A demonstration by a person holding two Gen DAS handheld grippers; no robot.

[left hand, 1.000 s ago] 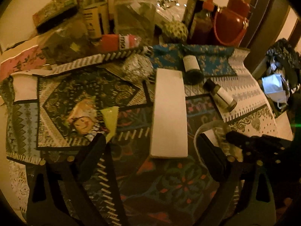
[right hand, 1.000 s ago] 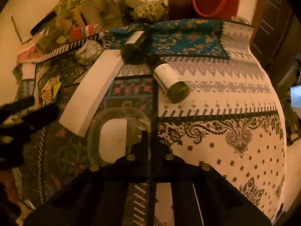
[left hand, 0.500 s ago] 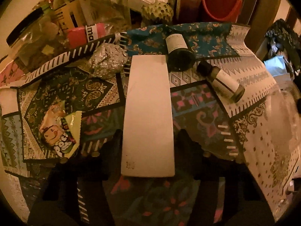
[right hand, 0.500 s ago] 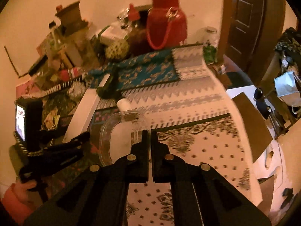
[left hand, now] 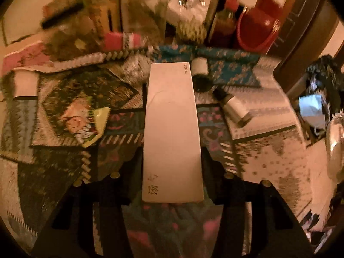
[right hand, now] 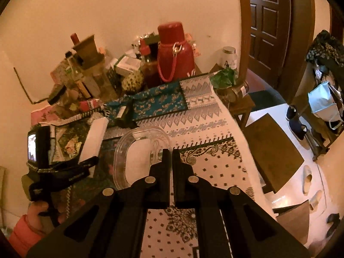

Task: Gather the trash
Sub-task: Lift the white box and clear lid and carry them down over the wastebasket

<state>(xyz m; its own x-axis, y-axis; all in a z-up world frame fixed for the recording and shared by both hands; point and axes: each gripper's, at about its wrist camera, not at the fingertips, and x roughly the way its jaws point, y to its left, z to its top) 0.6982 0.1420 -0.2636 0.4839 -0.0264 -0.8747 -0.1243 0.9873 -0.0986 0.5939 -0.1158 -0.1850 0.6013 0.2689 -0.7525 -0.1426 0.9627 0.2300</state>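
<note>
Clear plastic, a shallow tray-like container point(right hand: 142, 154), was pinched by its rim in the right hand-held gripper point(right hand: 169, 157), whose jaws were fully closed on it and held it up off the counter point(right hand: 215, 172). The left hand-held gripper point(left hand: 172, 185) had just been closing, and its jaws now sat about half open against the two long sides of a long white box point(left hand: 172, 129), which looked gripped near its close end; whether the box was fully clear of the cloth I could not tell.

By my reading the collecting was partly done: two pieces were in hand, neither yet binned, and no bin showed clearly. Left lying on the cloth were a snack wrapper point(left hand: 86, 124), a ball of foil point(left hand: 135, 68) and two small bottles point(left hand: 234, 109) beside the box.

A busy patchwork cloth covered the counter. Along the wall stood jars, sauce bottles and a red flask point(right hand: 174, 53). To the right were a dark wooden door point(right hand: 271, 21), a pale floor with slippers, and a face mask point(right hand: 322, 103) hanging on a rack.
</note>
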